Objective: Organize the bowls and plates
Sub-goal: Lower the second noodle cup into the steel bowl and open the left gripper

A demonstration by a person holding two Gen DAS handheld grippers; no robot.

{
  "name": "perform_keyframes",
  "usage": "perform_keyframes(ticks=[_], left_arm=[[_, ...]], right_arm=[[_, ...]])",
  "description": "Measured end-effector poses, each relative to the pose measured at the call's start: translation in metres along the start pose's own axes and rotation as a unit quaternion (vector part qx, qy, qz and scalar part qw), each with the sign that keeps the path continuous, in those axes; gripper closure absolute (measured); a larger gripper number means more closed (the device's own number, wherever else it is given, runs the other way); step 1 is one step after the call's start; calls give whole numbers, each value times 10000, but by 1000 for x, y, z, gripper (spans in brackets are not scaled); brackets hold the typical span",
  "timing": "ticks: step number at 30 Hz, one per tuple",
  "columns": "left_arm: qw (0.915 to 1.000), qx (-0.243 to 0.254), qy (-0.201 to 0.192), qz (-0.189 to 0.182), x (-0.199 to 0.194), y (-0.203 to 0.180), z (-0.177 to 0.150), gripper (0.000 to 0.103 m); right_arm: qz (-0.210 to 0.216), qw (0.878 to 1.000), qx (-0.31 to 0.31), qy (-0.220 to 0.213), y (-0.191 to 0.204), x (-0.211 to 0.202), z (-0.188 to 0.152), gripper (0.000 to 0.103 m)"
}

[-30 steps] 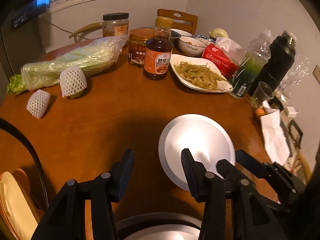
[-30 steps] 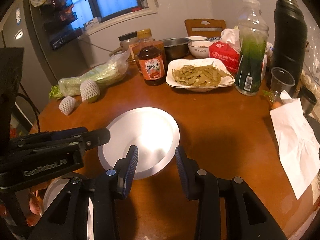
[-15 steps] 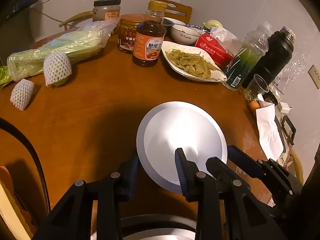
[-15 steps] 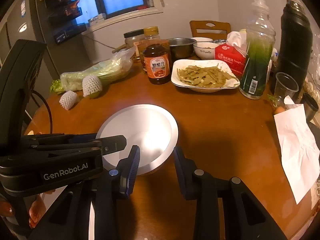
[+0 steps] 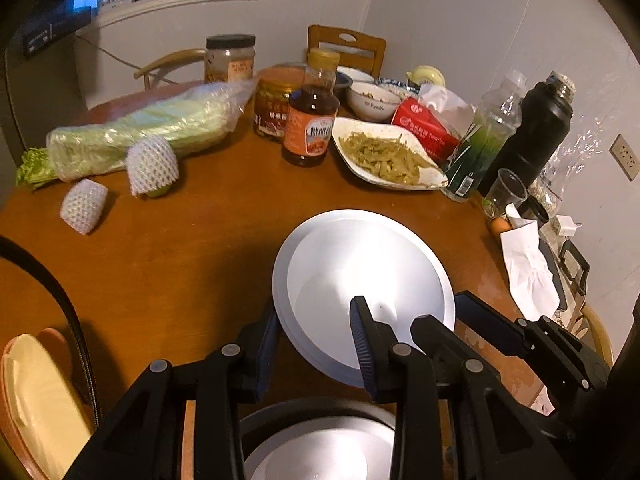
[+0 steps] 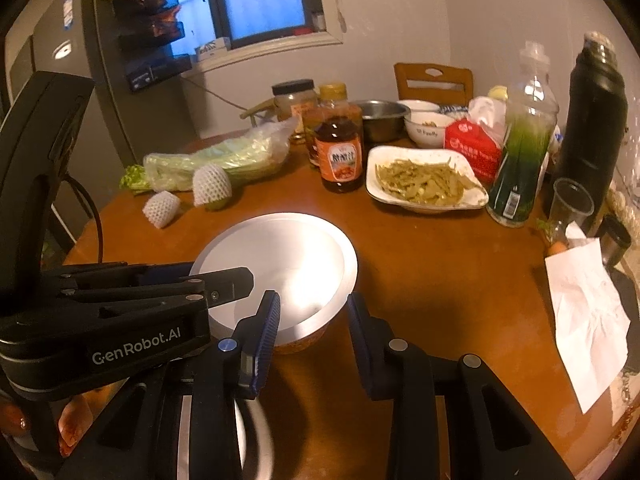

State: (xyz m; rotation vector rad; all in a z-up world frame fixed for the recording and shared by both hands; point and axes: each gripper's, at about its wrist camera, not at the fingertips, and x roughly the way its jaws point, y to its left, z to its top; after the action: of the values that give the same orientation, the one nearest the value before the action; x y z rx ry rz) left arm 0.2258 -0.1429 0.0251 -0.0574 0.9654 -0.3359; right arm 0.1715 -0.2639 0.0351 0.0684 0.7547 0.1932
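A white bowl [image 5: 360,276] hangs just above the brown table [image 5: 180,248], near its front edge. My left gripper [image 5: 316,344] is shut on the bowl's near left rim, one finger outside and one inside. In the right wrist view the bowl [image 6: 288,256] is slightly tilted with its underside showing. My right gripper [image 6: 312,332] is shut on its near rim. The left gripper [image 6: 240,280] reaches in there from the left. Another white dish [image 5: 320,448] with a dark rim lies below my fingers.
At the back stand a sauce bottle [image 5: 310,120], jars, a plate of green beans [image 5: 384,156], a small bowl [image 5: 372,98], a green bottle [image 5: 484,140], a black flask [image 5: 532,132] and a plastic cup [image 5: 504,196]. Wrapped cabbage [image 5: 140,132] and netted fruit [image 5: 152,166] lie left. Paper [image 6: 588,316] lies right.
Both grippers narrowed onto the bowl's rim, the left one sliding right to straddle it. The bowl now sits a little higher and closer in both views.
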Motion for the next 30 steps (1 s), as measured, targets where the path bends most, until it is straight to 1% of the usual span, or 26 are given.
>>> perform_keyframes(ticks=[6,11,21,30], left_arm=[[9997,-5,-244,41,-33,4,-5,68],[9993,3,-374,83,-54,6,-12,68],[9983,20,-570,142,-86,8,-26,68],[9973,32,-713,186,-109,5,-40,68]], right_arm=[[66,9998,-105,-150,14,-19,2,67],[104,9994,-187,-269,28,-36,1,67],[139,9983,-331,-462,49,-66,-4,67],[178,9971,-426,-599,61,-89,-13,67]])
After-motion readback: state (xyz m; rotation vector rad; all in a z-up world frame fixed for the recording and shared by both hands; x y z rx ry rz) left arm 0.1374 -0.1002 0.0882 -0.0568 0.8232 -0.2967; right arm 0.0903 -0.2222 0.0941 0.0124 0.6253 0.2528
